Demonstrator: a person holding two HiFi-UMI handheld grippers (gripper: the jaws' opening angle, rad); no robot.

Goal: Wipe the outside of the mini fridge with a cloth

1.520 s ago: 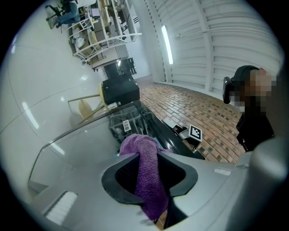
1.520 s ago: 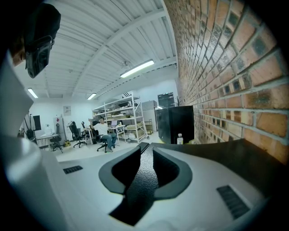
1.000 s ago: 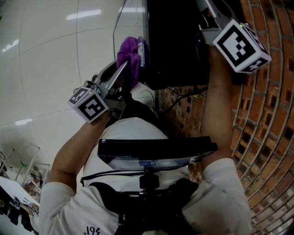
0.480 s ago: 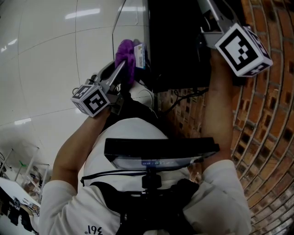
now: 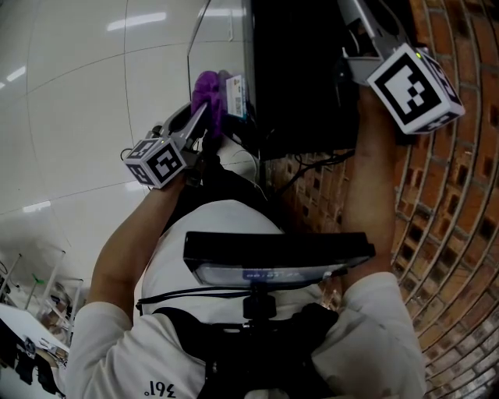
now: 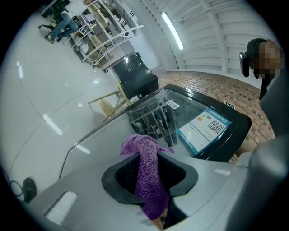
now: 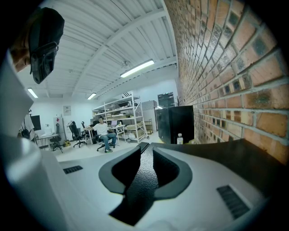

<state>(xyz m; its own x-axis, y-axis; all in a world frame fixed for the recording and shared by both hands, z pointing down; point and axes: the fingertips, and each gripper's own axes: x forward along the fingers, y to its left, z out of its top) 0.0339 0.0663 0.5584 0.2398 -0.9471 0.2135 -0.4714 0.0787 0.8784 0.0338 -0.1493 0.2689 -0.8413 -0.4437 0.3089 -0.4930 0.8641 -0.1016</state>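
Observation:
The black mini fridge [image 5: 300, 70] stands at the top of the head view, against the brick wall. My left gripper [image 5: 204, 117] is shut on a purple cloth [image 5: 207, 100] and holds it against the fridge's glass door, beside the blue-edged label [image 5: 236, 93]. In the left gripper view the cloth [image 6: 146, 169] hangs bunched between the jaws of the left gripper [image 6: 146, 155], with the glass door [image 6: 153, 119] and its label [image 6: 205, 128] just beyond. My right gripper [image 5: 348, 6] lies on the fridge's far right side. The right gripper [image 7: 145, 155] is shut and empty over the dark fridge top [image 7: 216, 155].
A brick wall [image 5: 460, 195] runs close along the right, with cables [image 5: 312, 160] hanging behind the fridge. White glossy floor [image 5: 78, 117] spreads to the left. Farther off stand a black cabinet [image 7: 174, 122], a small bottle [image 7: 179, 137], shelving [image 7: 128, 115] and a seated person [image 7: 104, 131].
My left gripper has slid the purple cloth a little up and leftward along the fridge's door. The right gripper has stayed put.

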